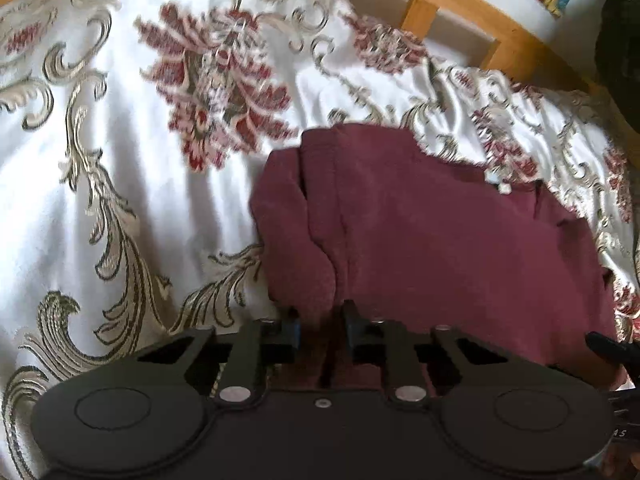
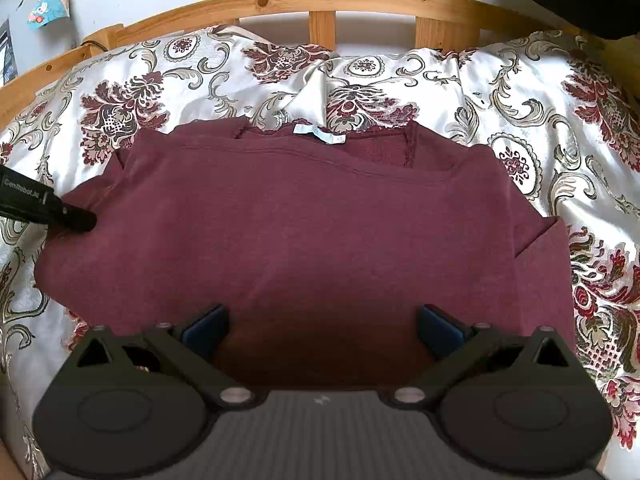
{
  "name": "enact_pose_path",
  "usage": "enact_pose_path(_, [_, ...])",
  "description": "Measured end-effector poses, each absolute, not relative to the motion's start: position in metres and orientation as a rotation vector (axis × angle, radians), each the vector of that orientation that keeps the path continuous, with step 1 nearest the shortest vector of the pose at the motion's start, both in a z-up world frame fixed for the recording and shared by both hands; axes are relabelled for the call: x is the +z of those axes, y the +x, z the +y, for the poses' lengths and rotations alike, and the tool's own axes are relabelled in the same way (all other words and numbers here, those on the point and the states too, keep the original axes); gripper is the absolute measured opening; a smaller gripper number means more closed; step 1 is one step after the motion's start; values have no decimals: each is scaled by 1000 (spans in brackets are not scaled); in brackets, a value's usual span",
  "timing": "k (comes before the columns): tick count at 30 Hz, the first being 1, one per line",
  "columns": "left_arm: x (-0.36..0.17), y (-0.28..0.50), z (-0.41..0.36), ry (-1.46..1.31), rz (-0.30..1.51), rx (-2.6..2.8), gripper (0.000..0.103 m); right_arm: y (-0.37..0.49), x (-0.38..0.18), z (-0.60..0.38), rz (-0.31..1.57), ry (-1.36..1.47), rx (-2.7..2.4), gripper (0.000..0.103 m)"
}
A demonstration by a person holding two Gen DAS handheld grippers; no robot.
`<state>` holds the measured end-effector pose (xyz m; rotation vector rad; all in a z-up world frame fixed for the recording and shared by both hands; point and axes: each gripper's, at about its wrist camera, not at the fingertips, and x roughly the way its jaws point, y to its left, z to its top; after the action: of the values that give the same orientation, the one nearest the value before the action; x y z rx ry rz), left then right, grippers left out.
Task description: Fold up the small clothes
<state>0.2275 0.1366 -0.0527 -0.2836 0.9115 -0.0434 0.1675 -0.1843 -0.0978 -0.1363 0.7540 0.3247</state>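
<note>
Garment (image 2: 304,224), maroon, lies flat on your bed (image 2: 520,92). Your left gripper (image 1: 320,320) is narrowed, pinching the cloth's near edge. Your right gripper (image 2: 322,328) hangs wide above it, holding nothing.

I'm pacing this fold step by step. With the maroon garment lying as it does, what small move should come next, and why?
Probably close the right gripper on the near edge of the maroon garment. Its jaws stand wide open over that edge, while the left gripper is already pinched on the garment's left side, so both need a hold before lifting.
</note>
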Motion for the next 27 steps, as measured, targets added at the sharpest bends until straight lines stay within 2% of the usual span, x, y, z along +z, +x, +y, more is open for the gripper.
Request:
enact_pose_path(7, [-3, 224, 112, -257, 795, -126, 16, 158, -81, -192, 719, -109, 319, 103])
enact_pose_path(15, [43, 231, 22, -157, 734, -290, 14, 157, -49, -236, 651, -22, 202, 103])
enact_pose_path(20, [37, 239, -43, -83, 759, -363, 10, 166, -46, -276, 669, 67, 116, 103])
enact_pose_path(27, [-10, 239, -89, -66, 869, -444, 10, 173, -52, -328, 701, 249, 52, 103])
